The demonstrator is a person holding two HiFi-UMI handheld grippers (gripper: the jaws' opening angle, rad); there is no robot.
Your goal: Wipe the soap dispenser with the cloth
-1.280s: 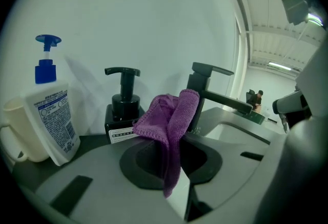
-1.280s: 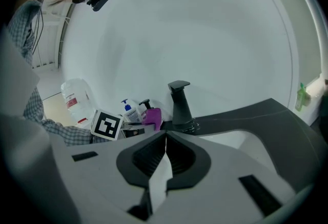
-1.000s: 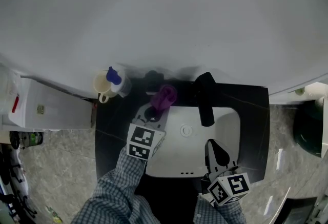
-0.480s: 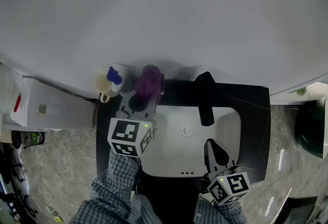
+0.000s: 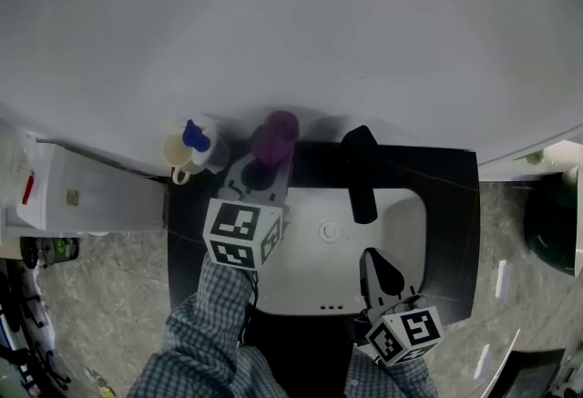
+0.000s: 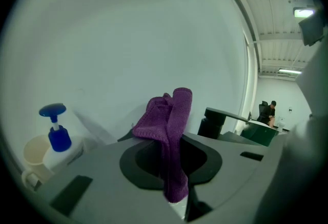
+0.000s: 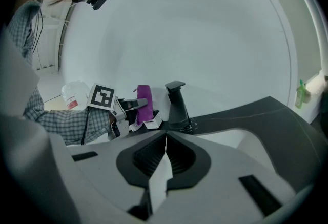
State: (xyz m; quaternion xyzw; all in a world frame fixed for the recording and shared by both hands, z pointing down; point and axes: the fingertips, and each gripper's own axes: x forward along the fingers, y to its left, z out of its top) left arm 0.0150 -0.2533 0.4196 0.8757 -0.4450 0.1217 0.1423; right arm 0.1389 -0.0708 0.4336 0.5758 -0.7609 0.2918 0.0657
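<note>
Head view: the left gripper (image 5: 260, 170) reaches away from the person over the dark counter (image 5: 455, 205), its marker cube nearest the person. A purple cloth (image 5: 273, 137) bulges out past its jaw tips, close to the wall. The soap dispenser (image 5: 194, 137), white with a blue pump, stands to the left of those jaws, near the cloth but apart from it, and a cream cup (image 5: 176, 153) touches the dispenser's left side. The right gripper (image 5: 375, 261) hangs over the near part of the white sink (image 5: 310, 282), well apart from the dispenser, and points toward the black tap (image 5: 360, 173).

Left gripper view: the jaws are closed on the cloth (image 6: 171, 136), which is pinched in a vertical fold; part of it stands above the jaws and part hangs below. The dispenser (image 6: 55, 133) is ahead and far to the left, clear of the cloth, and the cup (image 6: 33, 155) is at its left. The tap (image 6: 218, 120) is ahead to the right.

Right gripper view: the jaws are pressed together and hold nothing; only a thin seam shows between them. Straight ahead is the tap (image 7: 177, 105). Left of it are the left gripper's cube and the cloth (image 7: 142, 102), and farther left a checked sleeve (image 7: 56, 120). The dispenser cannot be made out here.
</note>
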